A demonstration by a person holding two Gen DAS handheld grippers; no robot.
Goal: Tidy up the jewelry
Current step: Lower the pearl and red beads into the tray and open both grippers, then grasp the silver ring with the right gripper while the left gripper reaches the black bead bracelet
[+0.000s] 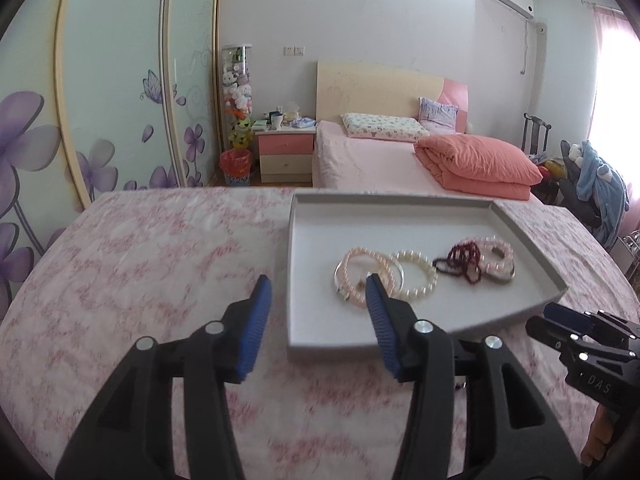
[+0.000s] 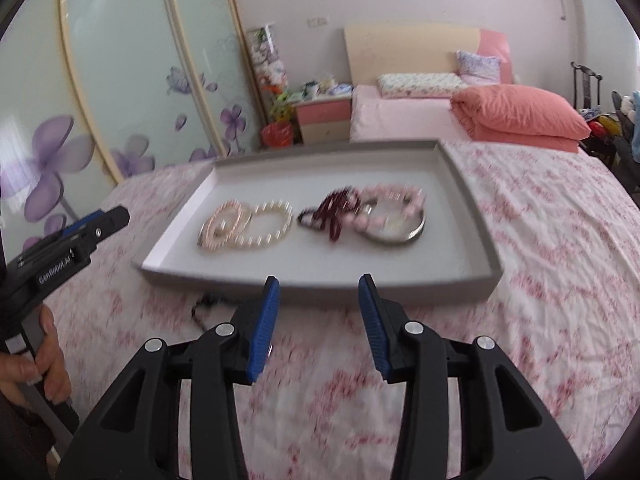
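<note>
A grey shallow tray (image 1: 316,332) (image 2: 320,280) lies on the pink floral cloth. In it, left to right, lie a pink pearl bracelet (image 1: 352,268) (image 2: 220,226), a white pearl bracelet (image 1: 418,276) (image 2: 270,222), a dark red bead string (image 1: 460,262) (image 2: 328,212) and a pink bead bracelet with a metal bangle (image 1: 498,260) (image 2: 394,216). My left gripper (image 1: 318,296) is open and empty, at the tray's near left corner. My right gripper (image 2: 318,292) is open and empty, just in front of the tray's near wall. A dark bead string (image 2: 200,308) lies on the cloth beside its left finger.
The cloth-covered table (image 1: 160,248) spreads around the tray. Behind it stand a bed (image 1: 380,160) with a folded orange quilt (image 1: 476,164), a nightstand (image 1: 286,152), a red bin (image 1: 236,166) and flowered wardrobe doors (image 1: 100,100). The right gripper also shows in the left wrist view (image 1: 560,320).
</note>
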